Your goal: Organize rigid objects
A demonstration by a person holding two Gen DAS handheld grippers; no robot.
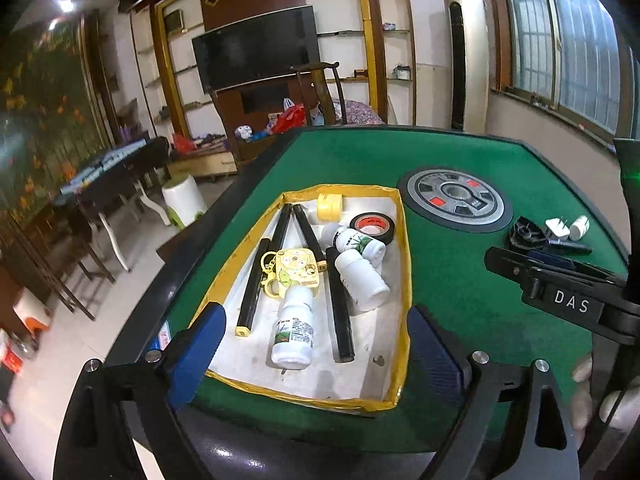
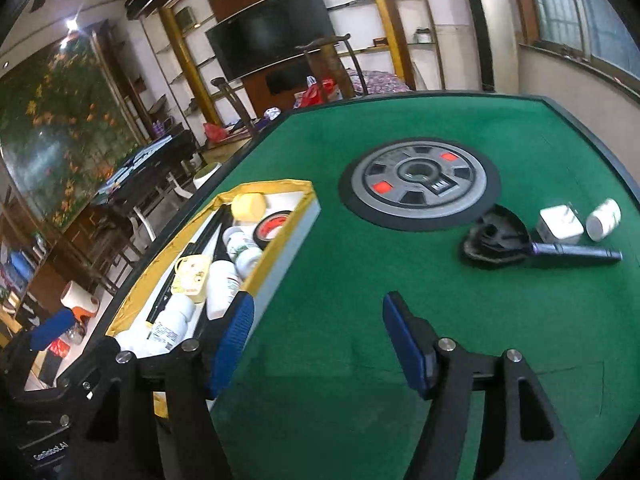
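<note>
the green felt counter [image 2: 400, 320] fills both views, with a round grey control disc [image 2: 420, 188] set into its middle. at its left edge sits the yellow-rimmed tray [image 1: 406, 280], already crowded: four black rods [image 1: 339, 304] lie lengthwise, three white bottles [image 1: 294, 328] lie among them, a yellow keychain toy [image 1: 298, 270] rests across the rods, and a black tape roll [image 1: 372, 225] and a yellow tape roll [image 1: 330, 206] sit at the far end.

the left gripper [image 1: 316, 348] hangs over the near end of the tray, jaws apart and empty, its blue pads framing the nearest bottle from above. the right gripper [image 2: 318, 340] hovers over bare felt just right of the tray, jaws apart too, holding nothing; its left pad overlaps the tray's near corner in the right wrist view.

well apart from the tray, beyond the disc on the right, the loose things cluster: a black fan-shaped piece [image 2: 496, 240], a dark pen-like stick [image 2: 576, 252] touching it, a white plug adapter [image 2: 560, 224] just behind, and a small white bottle [image 2: 604, 220] beside the adapter. nothing lies between the right gripper and that cluster.
</note>
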